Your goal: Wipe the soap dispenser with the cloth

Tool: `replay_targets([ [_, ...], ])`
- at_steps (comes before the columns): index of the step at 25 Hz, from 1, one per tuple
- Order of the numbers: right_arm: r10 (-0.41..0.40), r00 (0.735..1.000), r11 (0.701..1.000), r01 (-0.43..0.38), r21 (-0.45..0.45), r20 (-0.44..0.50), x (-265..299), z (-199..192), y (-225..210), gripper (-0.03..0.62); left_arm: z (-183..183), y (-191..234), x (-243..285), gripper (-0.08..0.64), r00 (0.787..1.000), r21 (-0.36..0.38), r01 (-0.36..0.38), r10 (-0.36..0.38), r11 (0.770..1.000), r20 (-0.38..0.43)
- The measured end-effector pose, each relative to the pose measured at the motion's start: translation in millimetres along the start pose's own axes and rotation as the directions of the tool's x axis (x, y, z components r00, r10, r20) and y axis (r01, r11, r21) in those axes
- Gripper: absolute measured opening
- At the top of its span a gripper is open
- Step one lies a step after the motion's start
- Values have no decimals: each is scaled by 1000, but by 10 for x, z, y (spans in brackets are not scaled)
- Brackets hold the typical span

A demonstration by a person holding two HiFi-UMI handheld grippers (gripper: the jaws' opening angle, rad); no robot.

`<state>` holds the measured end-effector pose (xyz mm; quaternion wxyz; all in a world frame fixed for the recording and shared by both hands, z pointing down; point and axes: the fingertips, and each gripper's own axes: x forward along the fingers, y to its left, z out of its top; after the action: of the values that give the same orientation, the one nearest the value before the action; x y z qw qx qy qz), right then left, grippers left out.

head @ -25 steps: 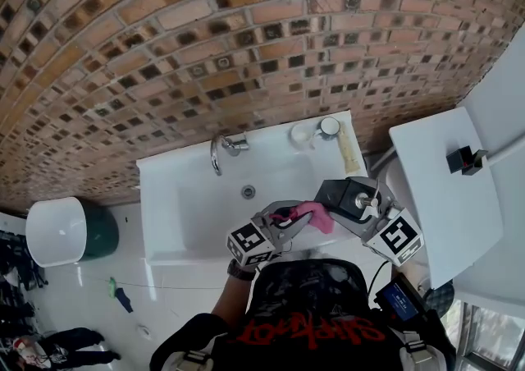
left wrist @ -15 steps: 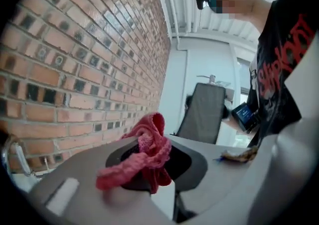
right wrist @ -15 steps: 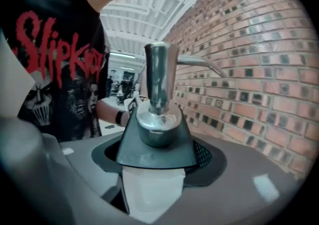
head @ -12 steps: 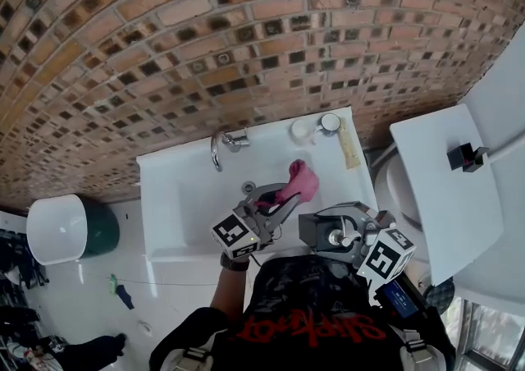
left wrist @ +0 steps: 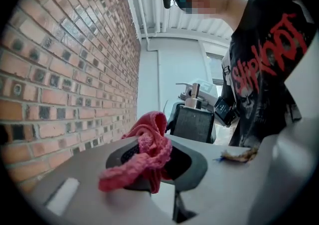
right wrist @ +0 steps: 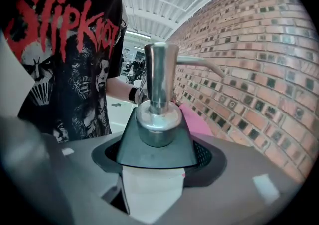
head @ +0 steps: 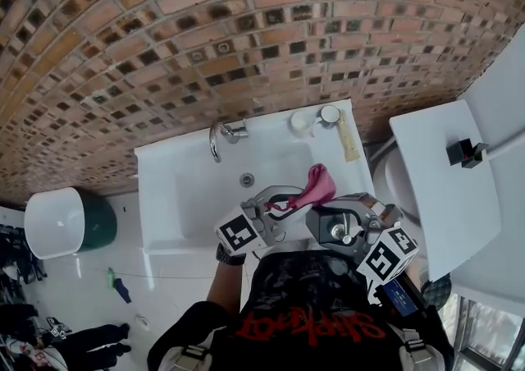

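Observation:
My right gripper (head: 338, 228) is shut on the soap dispenser (head: 324, 222), held in front of the person's chest at the sink's front edge. In the right gripper view the dispenser (right wrist: 157, 142) has a dark body, a white label and a metal pump, and it sits between the jaws of the right gripper (right wrist: 157, 167). My left gripper (head: 289, 195) is shut on a bunched pink cloth (head: 317, 184), which hangs just beyond the dispenser over the basin. In the left gripper view the cloth (left wrist: 147, 152) drapes over the left gripper (left wrist: 149, 169), with the dispenser (left wrist: 193, 122) close behind it. Contact between them cannot be told.
The white sink (head: 164, 197) has a chrome faucet (head: 217, 139) at the back and small containers (head: 328, 116) at its back right corner. A white toilet cistern (head: 443, 189) stands to the right, and a white and green bin (head: 57, 226) to the left. A brick wall is behind.
The right gripper drew the dispenser from the sink's right side toward the person's body. The left gripper lifted the cloth off the dispenser and carried it up the picture, over the basin.

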<state>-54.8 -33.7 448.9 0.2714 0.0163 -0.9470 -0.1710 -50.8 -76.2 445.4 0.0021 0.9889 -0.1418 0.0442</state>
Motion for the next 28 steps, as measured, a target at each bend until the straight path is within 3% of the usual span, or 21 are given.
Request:
replay_targets([
  [5,-23,999,999,22,33,27,-148,45,-8,304,-405,77,46,48,997,7,-31,32,999,-69],
  [8,-67,995,996,62,65,68,-266,76,-81,304,-909,98,129,48,975,62,-57,69,996,-212],
  [10,-87,992,993,79,83,89,-329,91,-128,304,-1151,-41,219,48,961,55,-22,36,998,-273],
  [13,-90,992,992,80,102,93,-343,42,-143,304,-1054,-330,389,48,977,5,59,-56,998,-205],
  [16,-102,989,987,88,135,105,-356,-18,-165,304,-974,-455,493,48,972,52,92,-79,994,-220],
  [23,-122,964,983,85,162,236,-482,-21,-324,305,-934,-421,423,48,938,240,101,-12,965,-345],
  [26,-146,963,981,110,162,227,-429,-115,-492,305,-880,-136,315,49,934,298,14,94,954,-344],
  [28,-139,973,982,112,150,185,-364,-202,-507,305,-833,6,192,49,935,285,-73,165,956,-314],
])
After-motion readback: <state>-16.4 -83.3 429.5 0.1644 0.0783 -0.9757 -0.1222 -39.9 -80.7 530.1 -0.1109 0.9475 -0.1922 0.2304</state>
